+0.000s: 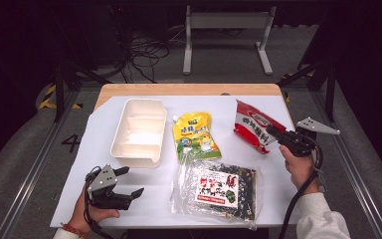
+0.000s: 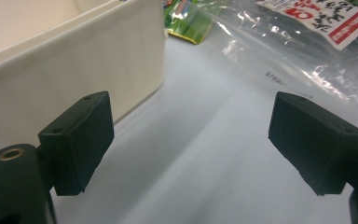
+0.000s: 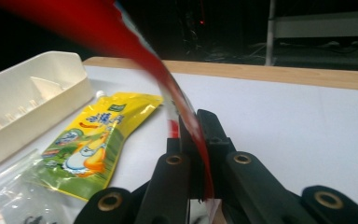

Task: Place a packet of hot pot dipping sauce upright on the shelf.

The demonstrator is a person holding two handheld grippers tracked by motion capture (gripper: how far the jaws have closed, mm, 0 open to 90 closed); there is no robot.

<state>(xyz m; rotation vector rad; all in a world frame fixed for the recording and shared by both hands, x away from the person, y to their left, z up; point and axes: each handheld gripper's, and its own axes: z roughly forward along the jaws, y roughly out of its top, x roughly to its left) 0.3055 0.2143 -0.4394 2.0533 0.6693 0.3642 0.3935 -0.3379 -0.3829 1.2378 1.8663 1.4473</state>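
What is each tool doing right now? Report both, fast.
Left tool: open, holding nothing, beside the white tray.
Right tool: shut on the red packet, pinching its edge and lifting it off the table.

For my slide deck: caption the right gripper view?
Right gripper shut on the red packet's edge, yellow pouch and white tray beyond.

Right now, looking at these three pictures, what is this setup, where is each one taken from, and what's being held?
A person holds a two-jawed claw in each hand. One picture looks down from above; the other two ride on the claws. On the table lie a white tray, a yellow pouch and a clear seaweed bag. The right claw is clamped on the edge of a red packet, which is off the table in the right gripper view. The left claw is open beside the tray.
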